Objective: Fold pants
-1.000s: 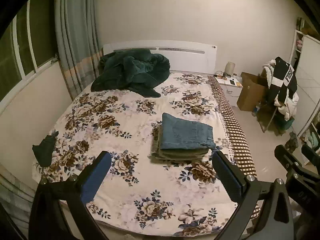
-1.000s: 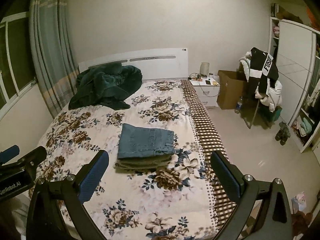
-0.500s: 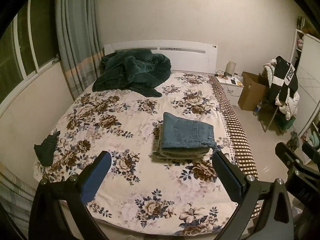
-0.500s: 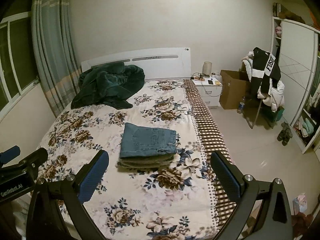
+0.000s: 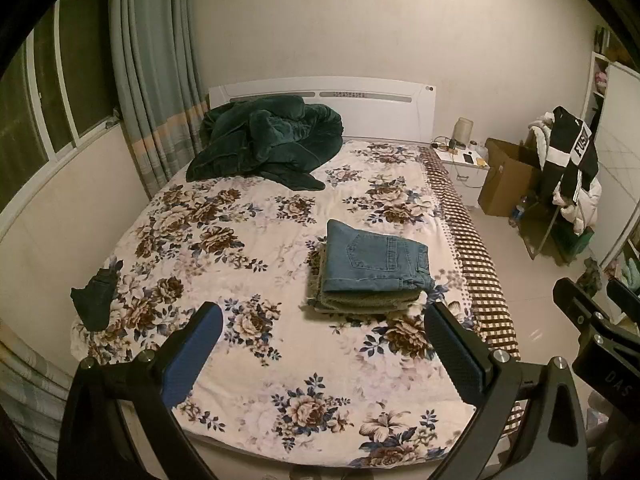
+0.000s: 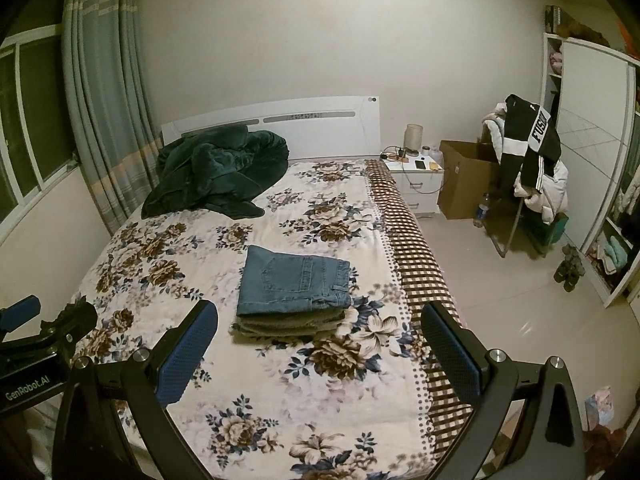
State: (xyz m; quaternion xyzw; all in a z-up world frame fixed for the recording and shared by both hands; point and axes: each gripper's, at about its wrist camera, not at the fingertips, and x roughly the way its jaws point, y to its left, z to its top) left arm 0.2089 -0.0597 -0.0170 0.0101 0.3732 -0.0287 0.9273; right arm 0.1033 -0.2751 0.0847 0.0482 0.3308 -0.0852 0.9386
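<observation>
- Since the earlier frames, both grippers have been drawn back from the bed (image 5: 280,360): more of the floral cover and of the room is taken in, and the folded stack is seen smaller and further off.
- The left gripper (image 5: 322,350) is held level above the foot of the bed, pointing toward the headboard (image 5: 320,94), with its fingers (image 5: 192,354) spread wide apart and nothing between them.
- The right gripper (image 6: 318,346) is held in the same pose just beside it, fingers (image 6: 186,350) likewise wide apart and empty.
- The folded jeans (image 5: 374,258) are seen lying on top of a stack of other folded pants (image 5: 360,302), on the right half of the cover, well apart from both grippers.
- A crumpled dark green blanket (image 5: 266,140) is heaped against the headboard on the left.
- Only in the left wrist view is a small dark piece of clothing (image 5: 94,300) shown in full at the bed's left edge; the right gripper's body is caught at that view's right border.
- Only in the right wrist view is the wardrobe (image 6: 592,152) shown in full, with a pair of shoes (image 6: 570,266) on the floor before it; the left gripper's body enters at the left border.
- In both views a nightstand (image 6: 418,182), a cardboard box (image 6: 464,178) and a chair hung with clothes (image 6: 528,148) are seen to the right of the bed.
</observation>
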